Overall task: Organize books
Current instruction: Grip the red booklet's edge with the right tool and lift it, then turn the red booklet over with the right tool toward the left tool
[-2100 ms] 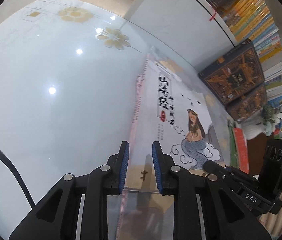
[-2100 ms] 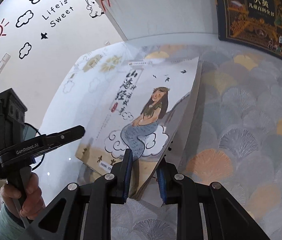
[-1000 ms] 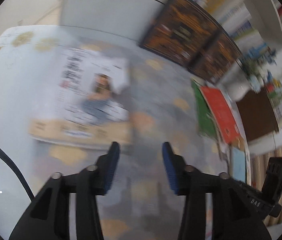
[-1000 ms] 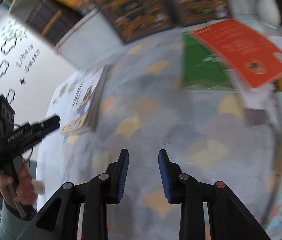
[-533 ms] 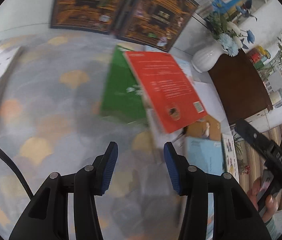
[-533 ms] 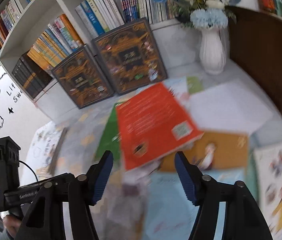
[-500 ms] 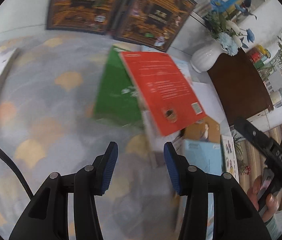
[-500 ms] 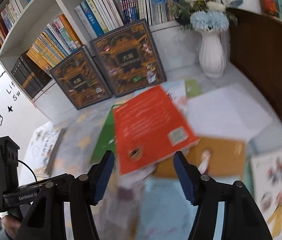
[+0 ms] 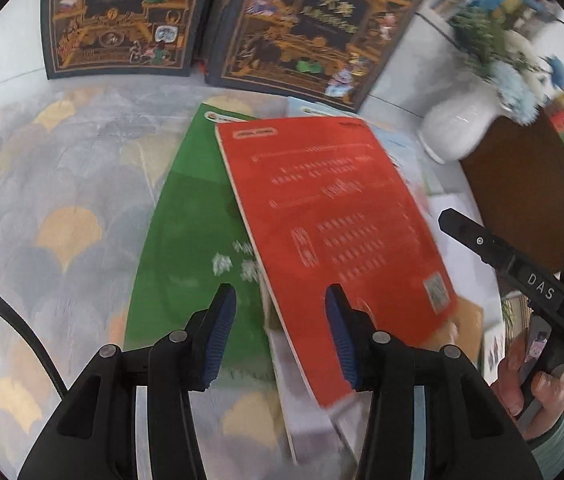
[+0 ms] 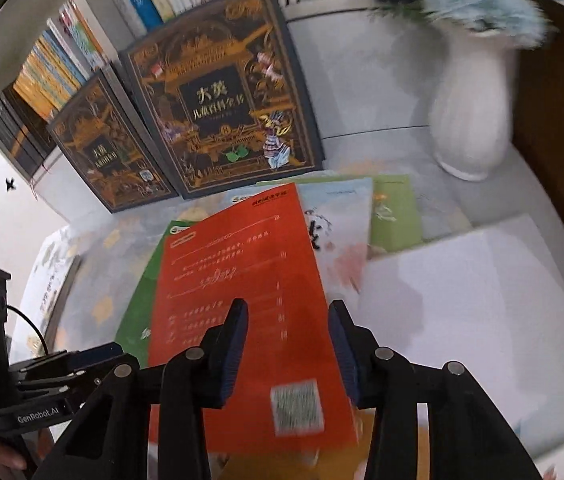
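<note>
A red book (image 9: 330, 220) (image 10: 242, 272) lies face down on top of a loose pile, partly covering a green book (image 9: 190, 232) (image 10: 138, 312). My left gripper (image 9: 280, 300) hovers over the red book's near left edge where it overlaps the green one. Its jaws are closing a little and hold nothing. My right gripper (image 10: 287, 320) hangs above the middle of the red book. Its jaws are also closing, with nothing gripped between the blue pads. The illustrated book stack (image 10: 54, 280) lies at the table's far left.
Two dark ornate books (image 9: 118, 20) (image 10: 218, 96) lean against the shelf behind the pile. A white vase (image 9: 454, 128) (image 10: 470, 112) with blue flowers stands at the right. A pale illustrated book (image 10: 338, 216), a light green one (image 10: 396, 216) and a white sheet (image 10: 462, 300) lie nearby.
Both grippers swept right from the illustrated book stack across the patterned cloth to the red and green books. The right jaws spread wider, then narrowed again.
</note>
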